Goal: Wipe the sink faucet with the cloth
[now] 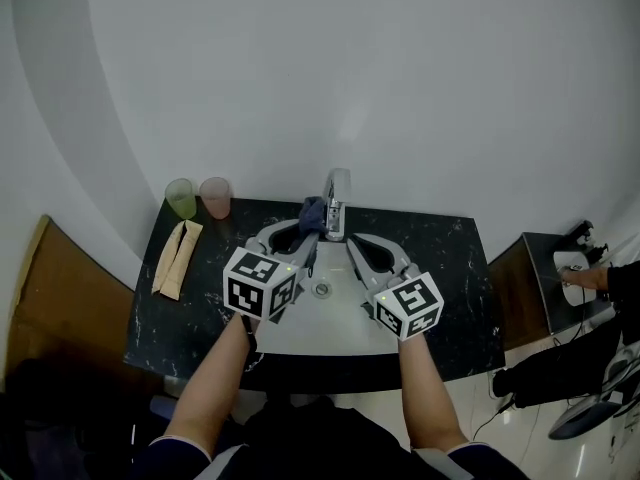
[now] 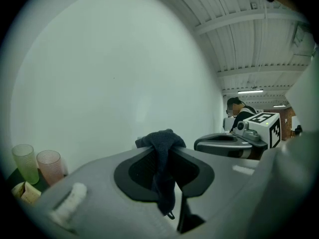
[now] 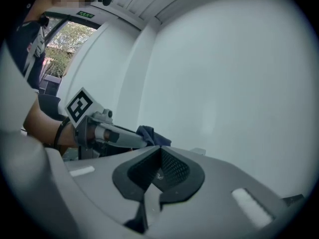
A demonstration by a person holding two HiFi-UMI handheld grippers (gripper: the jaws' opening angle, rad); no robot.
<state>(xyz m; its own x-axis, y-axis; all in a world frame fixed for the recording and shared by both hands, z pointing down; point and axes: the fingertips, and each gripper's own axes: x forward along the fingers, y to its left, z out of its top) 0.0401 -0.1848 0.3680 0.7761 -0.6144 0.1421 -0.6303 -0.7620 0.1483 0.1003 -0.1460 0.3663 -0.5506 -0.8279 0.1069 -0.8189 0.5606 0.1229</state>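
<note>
A dark blue cloth (image 1: 312, 213) hangs bunched from my left gripper (image 1: 303, 231), which is shut on it just left of the chrome faucet (image 1: 338, 202). In the left gripper view the cloth (image 2: 163, 156) is pinched between the jaws of the left gripper (image 2: 167, 144) and droops below them. My right gripper (image 1: 353, 245) hovers over the white sink (image 1: 300, 328), right of the faucet's base, shut with nothing in it. In the right gripper view that gripper (image 3: 160, 149) has its pads together, and the left gripper with the cloth (image 3: 150, 135) shows to the left.
A green cup (image 1: 181, 198) and a pink cup (image 1: 215, 197) stand at the back left of the black marble counter (image 1: 450, 268). A tan packet (image 1: 176, 258) lies in front of them. The drain (image 1: 321, 289) sits between the grippers. A person (image 1: 600, 298) is at the far right.
</note>
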